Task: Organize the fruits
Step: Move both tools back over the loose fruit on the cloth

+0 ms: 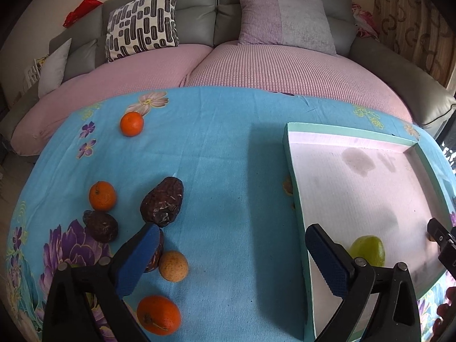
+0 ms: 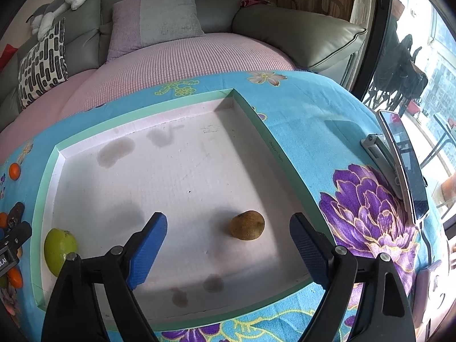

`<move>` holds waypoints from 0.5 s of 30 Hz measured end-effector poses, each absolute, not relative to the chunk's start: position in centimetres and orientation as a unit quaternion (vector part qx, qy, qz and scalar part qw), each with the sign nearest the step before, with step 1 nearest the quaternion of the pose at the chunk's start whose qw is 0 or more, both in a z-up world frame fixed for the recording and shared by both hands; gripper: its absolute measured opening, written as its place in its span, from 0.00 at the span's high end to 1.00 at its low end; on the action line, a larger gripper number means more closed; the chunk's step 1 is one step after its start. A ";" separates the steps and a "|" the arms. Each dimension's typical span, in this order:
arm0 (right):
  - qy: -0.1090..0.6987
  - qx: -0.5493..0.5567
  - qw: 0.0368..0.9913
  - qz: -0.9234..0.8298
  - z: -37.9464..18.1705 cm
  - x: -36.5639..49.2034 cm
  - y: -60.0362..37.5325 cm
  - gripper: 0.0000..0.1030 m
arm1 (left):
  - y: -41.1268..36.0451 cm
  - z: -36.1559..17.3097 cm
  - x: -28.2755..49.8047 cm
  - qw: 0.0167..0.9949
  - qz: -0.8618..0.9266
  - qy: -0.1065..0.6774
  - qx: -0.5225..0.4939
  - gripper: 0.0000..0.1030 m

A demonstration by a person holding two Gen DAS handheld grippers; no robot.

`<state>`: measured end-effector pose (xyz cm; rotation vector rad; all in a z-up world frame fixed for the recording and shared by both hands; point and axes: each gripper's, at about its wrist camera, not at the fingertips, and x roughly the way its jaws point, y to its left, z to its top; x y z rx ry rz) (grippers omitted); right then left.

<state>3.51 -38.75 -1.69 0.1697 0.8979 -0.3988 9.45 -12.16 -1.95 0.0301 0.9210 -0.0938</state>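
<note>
Barely begun, by the look of it. Inside the shallow tray: only a green fruit against its left wall and a brown fruit toward its right wall. Still out on the blue floral cloth: three tangerines, a pale round fruit, dark wrinkled fruits. Left gripper and right gripper both spread wide, holding nothing.

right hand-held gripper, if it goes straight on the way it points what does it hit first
Probably the brown fruit: it lies on the tray floor just ahead of the open right hand-held gripper, between its fingers. Depth is unclear, so it could pass above it.
</note>
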 end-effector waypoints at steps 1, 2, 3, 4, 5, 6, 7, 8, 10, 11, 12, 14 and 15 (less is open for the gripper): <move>0.428 0.081 0.880 -0.191 -1.6 3.4 -38.7 0.14 | -12.1 -1.8 9.3 0.898 -0.053 0.436 0.010 0.00; 0.425 0.081 0.881 -0.190 -1.5 3.4 -38.7 0.13 | -12.1 -1.5 9.1 0.902 -0.059 0.428 0.006 0.00; 0.422 0.081 0.883 -0.191 -1.5 3.4 -38.7 0.13 | -12.1 -1.4 8.9 0.905 -0.064 0.420 0.003 0.00; 0.418 0.080 0.885 -0.191 -1.4 3.3 -38.6 0.13 | -12.1 -1.1 8.9 0.908 -0.069 0.413 0.002 0.00; 0.412 0.079 0.887 -0.191 -1.3 3.3 -38.6 0.13 | -12.0 -1.0 8.7 0.911 -0.071 0.407 0.001 0.00; 0.407 0.079 0.890 -0.191 -1.2 3.3 -38.5 0.13 | -12.0 -0.9 8.6 0.912 -0.072 0.404 0.002 0.00; 0.404 0.081 0.891 -0.191 -1.1 3.3 -38.5 0.13 | -11.9 -0.8 8.5 0.912 -0.074 0.403 0.001 0.00; 0.401 0.085 0.892 -0.190 -1.0 3.3 -38.4 0.13 | -11.8 -0.7 8.3 0.911 -0.075 0.404 0.000 0.00; 0.393 0.095 0.896 -0.185 -0.8 3.2 -38.4 0.13 | -11.4 -0.6 8.2 0.911 -0.080 0.404 -0.001 0.00; 0.388 0.099 0.898 -0.182 -0.7 3.2 -38.3 0.13 | -11.3 -0.4 8.1 0.912 -0.083 0.401 0.000 0.00; 0.387 0.102 0.899 -0.180 -0.7 3.2 -38.3 0.13 | -11.1 -0.2 8.0 0.914 -0.085 0.398 0.002 0.00; 0.391 0.107 0.897 -0.178 -0.7 3.3 -38.1 0.13 | -10.4 0.1 7.9 0.915 -0.081 0.395 -0.001 0.00; 0.392 0.111 0.896 -0.173 -0.7 3.3 -38.1 0.13 | -10.1 0.2 7.9 0.915 -0.082 0.395 -0.008 0.00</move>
